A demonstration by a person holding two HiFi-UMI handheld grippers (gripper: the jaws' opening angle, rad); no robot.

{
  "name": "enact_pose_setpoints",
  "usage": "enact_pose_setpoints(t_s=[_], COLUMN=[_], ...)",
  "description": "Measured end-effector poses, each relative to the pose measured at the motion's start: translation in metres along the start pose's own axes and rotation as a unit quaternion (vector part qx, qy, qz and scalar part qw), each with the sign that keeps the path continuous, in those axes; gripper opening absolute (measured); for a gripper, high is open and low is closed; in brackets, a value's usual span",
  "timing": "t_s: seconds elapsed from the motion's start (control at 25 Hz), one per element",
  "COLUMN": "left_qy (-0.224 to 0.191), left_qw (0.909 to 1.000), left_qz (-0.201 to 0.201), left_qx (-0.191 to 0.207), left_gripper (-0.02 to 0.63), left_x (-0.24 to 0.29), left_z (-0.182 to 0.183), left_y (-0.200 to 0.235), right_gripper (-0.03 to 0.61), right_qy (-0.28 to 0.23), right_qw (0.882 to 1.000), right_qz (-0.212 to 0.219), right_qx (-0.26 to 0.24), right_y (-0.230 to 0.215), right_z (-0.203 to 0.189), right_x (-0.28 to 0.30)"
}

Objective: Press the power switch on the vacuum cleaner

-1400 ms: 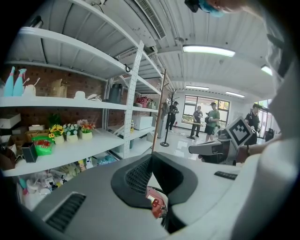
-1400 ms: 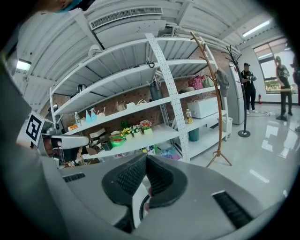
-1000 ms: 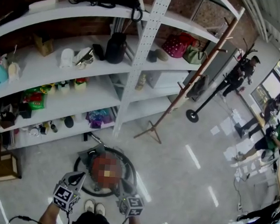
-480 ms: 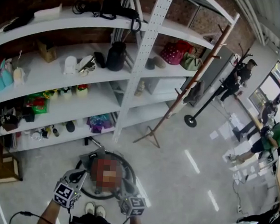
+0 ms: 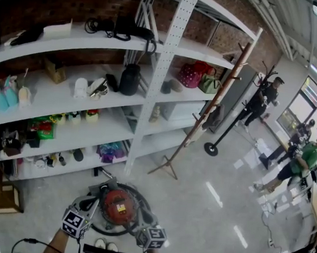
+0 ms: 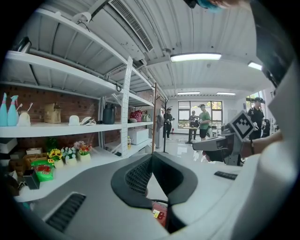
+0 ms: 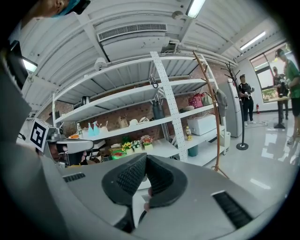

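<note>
Red and round, the vacuum point(image 5: 118, 203) sits on the floor point(image 5: 206, 209) right below us, ringed by its black hose point(image 5: 140, 200), with the shelves point(image 5: 93, 124) just beyond. Against a second ago little changes down there. Our view tips up a touch, so the vacuum slides lower in it, while both grippers keep their places on either side of the red body. We judge the press not yet made. We cannot pick out the switch on top from here. The left gripper point(image 5: 89, 202) hangs over the vacuum's left edge, its jaws closed tip to tip on nothing, a sliver of red showing under them in its own view. The right gripper point(image 5: 143, 215) hovers at the right edge, jaws likewise pressed together and empty. Neither clearly touches the vacuum.
</note>
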State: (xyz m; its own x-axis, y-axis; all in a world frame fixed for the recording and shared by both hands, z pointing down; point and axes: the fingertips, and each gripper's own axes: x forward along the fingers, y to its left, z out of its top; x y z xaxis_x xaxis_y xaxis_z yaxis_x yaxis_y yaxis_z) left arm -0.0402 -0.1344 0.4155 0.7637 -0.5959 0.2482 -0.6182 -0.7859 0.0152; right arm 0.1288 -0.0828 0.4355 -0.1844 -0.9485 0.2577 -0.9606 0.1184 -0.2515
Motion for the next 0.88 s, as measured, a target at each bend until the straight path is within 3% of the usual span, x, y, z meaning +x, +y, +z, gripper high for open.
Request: enact_pose_setpoints(t_s=[0.88], left_qy=[-0.049], left_qw=[0.9982], left_qz=[0.028], left_qx=[0.017], left_gripper=[0.006], left_x=[-0.023], left_z=[0.05], left_y=[0.022], right_gripper=[0.011], right_qy=[-0.048], right_qw=[0.998], right_qz=[-0.021], right_qx=[-0.015], right_y=[0.001], right_z=[0.044], right_x=[-0.03])
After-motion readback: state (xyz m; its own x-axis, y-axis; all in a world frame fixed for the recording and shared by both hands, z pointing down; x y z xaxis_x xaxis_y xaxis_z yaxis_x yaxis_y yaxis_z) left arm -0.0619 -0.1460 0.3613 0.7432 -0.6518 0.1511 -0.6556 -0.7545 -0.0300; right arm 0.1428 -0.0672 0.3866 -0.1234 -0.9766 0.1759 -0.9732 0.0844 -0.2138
